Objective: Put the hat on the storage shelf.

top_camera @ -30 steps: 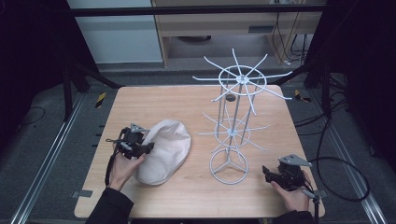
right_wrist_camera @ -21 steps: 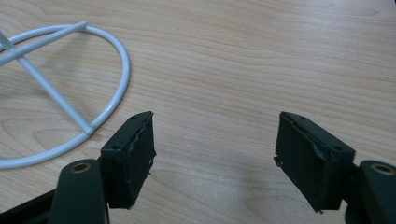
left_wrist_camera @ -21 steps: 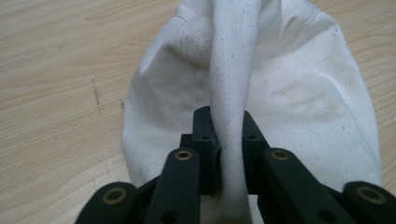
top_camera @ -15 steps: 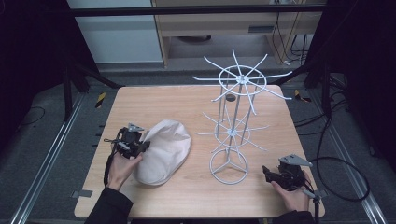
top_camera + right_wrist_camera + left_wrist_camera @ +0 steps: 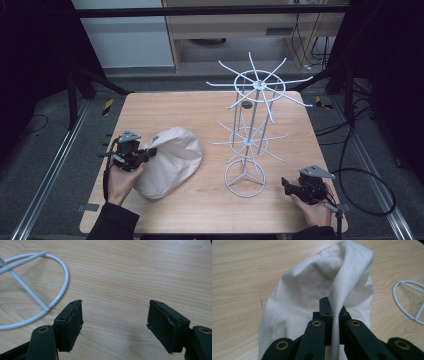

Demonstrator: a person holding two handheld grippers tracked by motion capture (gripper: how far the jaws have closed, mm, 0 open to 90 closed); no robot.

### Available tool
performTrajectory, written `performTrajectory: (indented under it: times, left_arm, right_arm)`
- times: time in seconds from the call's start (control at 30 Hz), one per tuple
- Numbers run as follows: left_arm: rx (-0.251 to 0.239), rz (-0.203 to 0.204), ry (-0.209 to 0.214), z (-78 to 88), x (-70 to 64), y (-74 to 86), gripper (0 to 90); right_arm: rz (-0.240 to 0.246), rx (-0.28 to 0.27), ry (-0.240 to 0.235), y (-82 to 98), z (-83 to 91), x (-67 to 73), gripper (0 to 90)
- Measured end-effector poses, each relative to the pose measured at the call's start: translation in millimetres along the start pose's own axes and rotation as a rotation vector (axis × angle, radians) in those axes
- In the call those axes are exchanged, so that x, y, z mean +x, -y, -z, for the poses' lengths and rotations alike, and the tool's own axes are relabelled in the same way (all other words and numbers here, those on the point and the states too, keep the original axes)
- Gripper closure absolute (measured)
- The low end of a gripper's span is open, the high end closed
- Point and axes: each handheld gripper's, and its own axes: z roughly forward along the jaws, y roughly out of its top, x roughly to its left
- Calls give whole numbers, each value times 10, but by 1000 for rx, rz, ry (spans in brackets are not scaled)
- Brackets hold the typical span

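The left gripper (image 5: 150,152) has just been closing and now pinches a raised fold of the cream hat (image 5: 317,305) – the cloth runs up between its black pads (image 5: 325,307), as the left gripper view shows. The hat lies on the left half of the table (image 5: 190,107), bunched up toward the grip. The right gripper (image 5: 115,322) rests at the near right corner, jaws wide with nothing between them – just beside the base ring of the white wire rack (image 5: 250,130)
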Motion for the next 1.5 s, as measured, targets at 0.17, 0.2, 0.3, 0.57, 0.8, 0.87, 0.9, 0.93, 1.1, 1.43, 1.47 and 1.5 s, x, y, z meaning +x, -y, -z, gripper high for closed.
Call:
performTrajectory:
  times: [0.17,0.2,0.3,0.57,0.8,0.87,0.9,0.93,1.1,1.43,1.47,1.5]
  left_arm:
    - [-50,-11,6,124,-41,-24,884]
    - [-58,-12,8,147,-49,-29,884]
    - [-84,-13,16,208,-70,-45,884]
    - [-172,-17,26,384,-141,-85,884]
    - [-259,-21,42,567,-198,-117,884]
    - [-283,-21,45,621,-210,-125,884]
    - [-296,-21,45,647,-213,-128,884]
    - [-309,-19,46,672,-217,-130,884]
    - [-359,-10,48,782,-214,-137,883]
    - [-461,16,51,1004,-191,-137,884]
    - [-471,18,50,1027,-190,-136,884]
    - [-481,19,50,1049,-190,-134,884]
  right_arm:
    - [-5,2,0,0,2,8,284]
    - [-3,3,0,0,2,9,284]
    - [-3,3,0,0,1,8,283]
    - [-2,-1,2,0,3,3,283]
    - [-2,-1,3,-1,4,3,283]
    - [-2,-1,2,0,4,4,283]
    - [-7,0,3,0,5,8,283]
    - [-6,-1,2,0,5,7,283]
    - [-7,0,3,0,5,8,283]
    - [-5,-3,2,-2,9,5,282]
    - [-5,-4,1,-3,11,5,282]
    - [-5,-5,1,-3,11,5,282]
